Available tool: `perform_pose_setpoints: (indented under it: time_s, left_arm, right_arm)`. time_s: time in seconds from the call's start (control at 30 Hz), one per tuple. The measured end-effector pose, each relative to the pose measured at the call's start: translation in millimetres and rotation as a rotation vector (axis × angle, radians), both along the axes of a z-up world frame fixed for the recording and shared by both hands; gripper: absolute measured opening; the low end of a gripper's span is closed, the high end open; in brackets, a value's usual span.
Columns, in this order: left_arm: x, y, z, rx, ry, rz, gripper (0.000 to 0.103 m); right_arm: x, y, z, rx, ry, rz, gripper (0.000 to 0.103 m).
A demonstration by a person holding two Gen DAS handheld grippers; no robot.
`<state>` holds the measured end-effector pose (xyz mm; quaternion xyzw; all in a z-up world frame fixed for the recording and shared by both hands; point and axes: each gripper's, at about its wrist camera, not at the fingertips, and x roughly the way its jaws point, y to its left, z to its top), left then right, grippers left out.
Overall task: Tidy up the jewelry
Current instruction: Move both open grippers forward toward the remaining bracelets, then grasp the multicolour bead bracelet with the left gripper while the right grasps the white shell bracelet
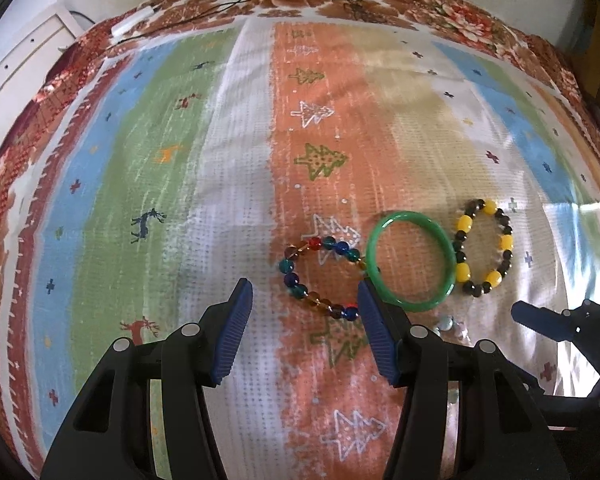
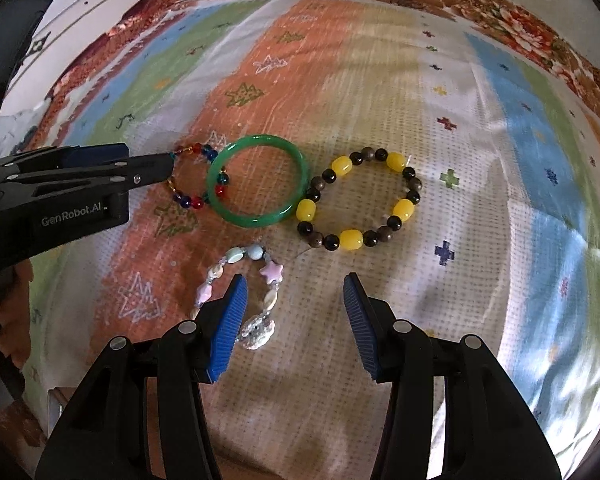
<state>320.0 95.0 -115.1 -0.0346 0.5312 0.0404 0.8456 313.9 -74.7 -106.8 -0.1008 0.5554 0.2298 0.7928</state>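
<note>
Bracelets sit mid-frame: green bangle (image 2: 258,180) overlaps the multicoloured bead bracelet (image 1: 320,276), touches the yellow-and-dark one (image 2: 360,200). Our left gripper (image 1: 304,320) and right gripper (image 2: 294,316) gape wide, empty; next, we judge, grasp the pastel charm bracelet (image 2: 240,284).

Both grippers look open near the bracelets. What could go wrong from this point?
The left gripper, jaws open, straddles the multicolor bead bracelet, which overlaps the green bangle; closing could catch or drag the bangle. One of the right gripper's jaws sits over the pastel charm bracelet and may snag it.
</note>
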Motion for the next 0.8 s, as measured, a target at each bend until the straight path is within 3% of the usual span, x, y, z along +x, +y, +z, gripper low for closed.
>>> perform_pose_setpoints:
  time_s: [0.63,0.73,0.8]
  left_arm:
    - [8,3,-25,-0.022,0.059,-0.030,0.043]
    - [8,4,-27,-0.043,0.060,-0.042,0.032]
    - [8,4,-28,-0.047,0.059,-0.051,0.028]
  right_arm:
    - [9,15,-17,-0.059,0.055,0.055,0.050]
    - [7,16,-18,-0.060,0.058,0.061,0.050]
    - [6,14,-19,-0.068,0.052,0.059,0.041]
